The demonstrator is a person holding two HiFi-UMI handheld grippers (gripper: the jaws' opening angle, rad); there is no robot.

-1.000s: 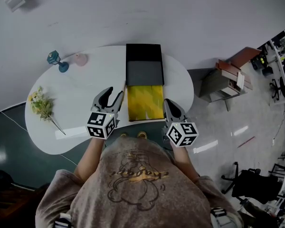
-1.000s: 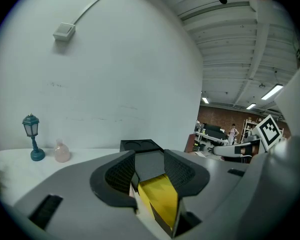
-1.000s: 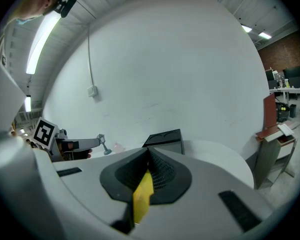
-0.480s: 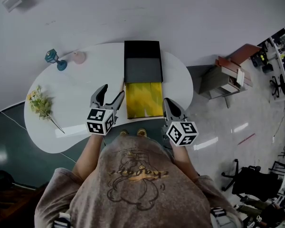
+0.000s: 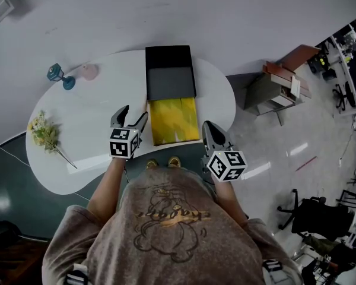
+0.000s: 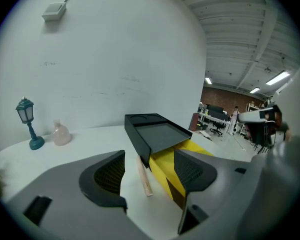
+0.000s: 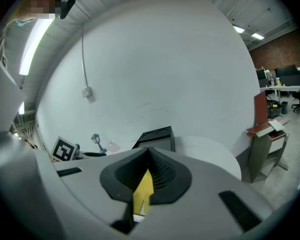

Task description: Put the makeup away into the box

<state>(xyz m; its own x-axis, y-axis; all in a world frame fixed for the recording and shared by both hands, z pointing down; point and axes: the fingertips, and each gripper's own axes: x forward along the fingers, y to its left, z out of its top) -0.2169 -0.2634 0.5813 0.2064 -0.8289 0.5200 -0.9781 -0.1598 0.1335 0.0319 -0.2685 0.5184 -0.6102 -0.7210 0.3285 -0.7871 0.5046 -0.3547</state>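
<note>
The left gripper's (image 5: pixel 133 114) jaws, just opened wide, frame the untouched pink stick (image 6: pixel 144 176) at the box's (image 5: pixel 175 120) nine o'clock, while the right gripper (image 5: pixel 207 126) sits closed at four o'clock.

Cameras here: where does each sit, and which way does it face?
Head view: on the person's head, facing steeply down at table and box; torso, arms, left tool and right tool show.
Left gripper view: on the left tool, looking along its just-opened, empty jaws at a stick beside the box.
Right gripper view: on the right tool, along shut jaws toward the box.
Shared: the box.
</note>
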